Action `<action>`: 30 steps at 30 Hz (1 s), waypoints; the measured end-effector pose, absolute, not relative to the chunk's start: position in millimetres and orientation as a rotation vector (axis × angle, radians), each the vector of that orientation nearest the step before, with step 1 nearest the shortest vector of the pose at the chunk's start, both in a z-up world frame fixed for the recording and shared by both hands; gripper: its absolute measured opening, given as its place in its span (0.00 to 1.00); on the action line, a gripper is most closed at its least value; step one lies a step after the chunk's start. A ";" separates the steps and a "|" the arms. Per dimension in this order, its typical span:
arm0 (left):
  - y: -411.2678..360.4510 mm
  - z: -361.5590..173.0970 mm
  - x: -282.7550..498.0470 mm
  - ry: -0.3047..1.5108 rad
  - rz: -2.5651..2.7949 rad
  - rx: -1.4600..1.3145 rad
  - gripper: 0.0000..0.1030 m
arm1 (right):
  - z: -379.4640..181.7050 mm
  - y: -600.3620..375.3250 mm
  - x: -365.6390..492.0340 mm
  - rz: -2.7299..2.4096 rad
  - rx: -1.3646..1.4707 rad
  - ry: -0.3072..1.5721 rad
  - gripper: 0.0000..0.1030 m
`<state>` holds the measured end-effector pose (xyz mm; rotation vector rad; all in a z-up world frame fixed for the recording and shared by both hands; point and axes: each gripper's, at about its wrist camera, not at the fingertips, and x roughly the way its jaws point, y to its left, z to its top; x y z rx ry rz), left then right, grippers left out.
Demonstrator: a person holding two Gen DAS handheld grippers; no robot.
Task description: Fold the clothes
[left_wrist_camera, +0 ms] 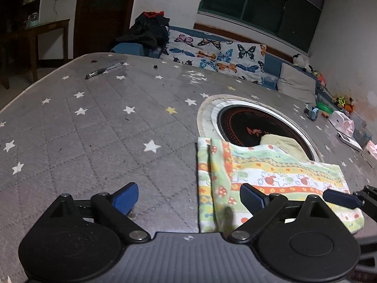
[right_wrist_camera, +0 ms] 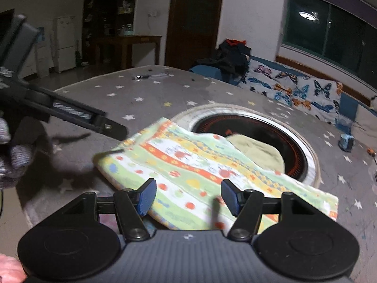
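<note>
The folded, brightly striped cotton cloth with a cartoon print (left_wrist_camera: 271, 184) lay on the grey star-patterned quilted tabletop (left_wrist_camera: 94, 129), under both. The left hand-held gripper (left_wrist_camera: 188, 198) was spread wide, empty; the right hand-held gripper (right_wrist_camera: 188, 197) stood parted, grasping nothing.

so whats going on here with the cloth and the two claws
A person is folding a colourful patterned cloth on a grey star-print table cover, one claw in each hand. The cloth lies folded, partly over a round black cooktop. The left claw and right claw are both open, gripping nothing.
</note>
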<state>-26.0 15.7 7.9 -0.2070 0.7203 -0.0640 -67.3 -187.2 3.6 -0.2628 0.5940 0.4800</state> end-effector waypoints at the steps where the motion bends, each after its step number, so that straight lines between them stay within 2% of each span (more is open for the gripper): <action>1: 17.0 8.5 -25.3 0.721 -0.061 -0.215 0.92 | 4.6 -182.0 -69.2 0.500 -0.274 0.594 0.60; 8: 22.6 12.2 -21.0 0.735 -0.066 -0.287 0.92 | -3.9 -140.5 -84.1 0.634 -0.408 0.579 0.57; 16: 34.9 14.1 -17.0 0.761 -0.128 -0.457 0.92 | -7.5 -107.5 -80.6 0.696 -0.495 0.547 0.46; 19: 38.2 11.8 -14.3 0.782 -0.152 -0.518 0.92 | -12.3 -101.3 -75.4 0.695 -0.508 0.565 0.40; 22: 41.5 8.0 -12.0 0.805 -0.172 -0.576 0.92 | -15.7 -99.4 -73.3 0.681 -0.506 0.574 0.31; 24: 43.5 5.2 -10.3 0.821 -0.179 -0.612 0.92 | -14.4 -100.3 -73.8 0.677 -0.491 0.570 0.18; 25: 44.5 4.3 -9.8 0.825 -0.179 -0.627 0.92 | -12.9 -101.6 -73.6 0.679 -0.475 0.568 0.16; 30: 49.1 2.9 -8.4 0.834 -0.209 -0.734 0.92 | 2.0 -116.4 -70.5 0.674 -0.342 0.563 0.10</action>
